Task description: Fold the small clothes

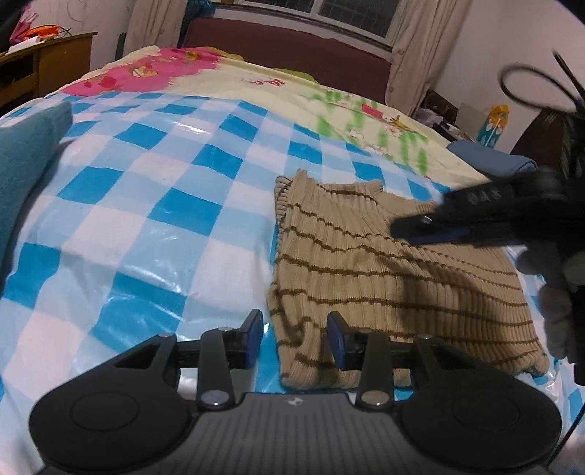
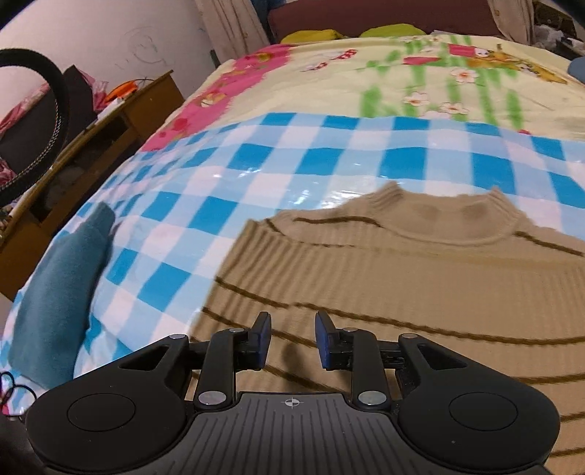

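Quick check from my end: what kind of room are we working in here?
Most likely a bedroom in a home. The striped knit sweater lies on a bed with a cartoon-print sheet, a dark headboard sits under a curtained window, and a cluttered wooden desk stands beside it.

You have a ribbed beige knit sweater [image 2: 420,277] with thin brown stripes, lying on a glossy blue-and-white checked sheet [image 2: 256,160]; a teal cloth [image 2: 62,292] sits left.

bare checked sheet [image 1: 153,226] left of sweater [image 1: 365,277]; teal cloth [image 1: 25,153] beyond.
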The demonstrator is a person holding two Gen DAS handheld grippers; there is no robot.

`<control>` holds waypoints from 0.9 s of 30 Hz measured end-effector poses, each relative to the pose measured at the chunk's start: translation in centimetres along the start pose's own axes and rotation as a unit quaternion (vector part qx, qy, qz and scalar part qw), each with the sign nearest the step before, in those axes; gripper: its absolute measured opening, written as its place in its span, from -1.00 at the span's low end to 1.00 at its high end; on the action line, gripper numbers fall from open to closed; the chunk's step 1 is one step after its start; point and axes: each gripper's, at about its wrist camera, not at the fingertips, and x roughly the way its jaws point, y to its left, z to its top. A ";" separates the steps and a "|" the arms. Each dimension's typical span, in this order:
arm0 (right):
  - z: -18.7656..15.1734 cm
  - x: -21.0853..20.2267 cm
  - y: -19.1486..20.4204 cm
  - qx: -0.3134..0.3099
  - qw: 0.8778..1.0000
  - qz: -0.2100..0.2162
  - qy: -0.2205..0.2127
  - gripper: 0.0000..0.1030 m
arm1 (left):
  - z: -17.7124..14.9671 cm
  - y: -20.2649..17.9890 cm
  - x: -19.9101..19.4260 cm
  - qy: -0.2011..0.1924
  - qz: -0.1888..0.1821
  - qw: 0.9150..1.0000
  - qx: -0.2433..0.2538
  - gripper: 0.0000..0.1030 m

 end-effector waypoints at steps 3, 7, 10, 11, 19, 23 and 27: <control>0.5 1.7 1.6 -0.007 1.000 0.024 0.006 -0.45 | -0.4 -0.2 0.8 0.015 0.007 1.000 0.005 -0.16; 0.9 4.1 3.9 -0.027 0.999 0.018 0.025 -0.45 | -1.2 0.2 1.2 0.028 -0.001 1.000 -0.013 -0.17; 1.3 4.9 4.4 -0.021 0.999 0.007 0.032 -0.40 | -1.4 0.2 0.6 0.015 -0.020 0.999 -0.021 -0.17; 1.6 5.2 4.4 -0.020 0.999 0.001 0.033 -0.37 | -1.3 0.2 0.6 0.013 -0.027 0.999 -0.028 -0.17; 2.6 7.8 6.8 -0.043 0.996 -0.032 0.068 -0.07 | -2.2 0.4 1.5 0.013 -0.056 0.997 -0.059 -0.12; 2.2 9.8 8.0 -0.068 0.992 -0.063 0.084 0.06 | -2.3 0.9 1.4 0.013 -0.059 0.995 -0.075 -0.12; 1.9 10.5 8.4 -0.084 0.989 -0.084 0.083 0.06 | -2.7 0.3 1.5 0.010 -0.049 0.996 -0.068 -0.09</control>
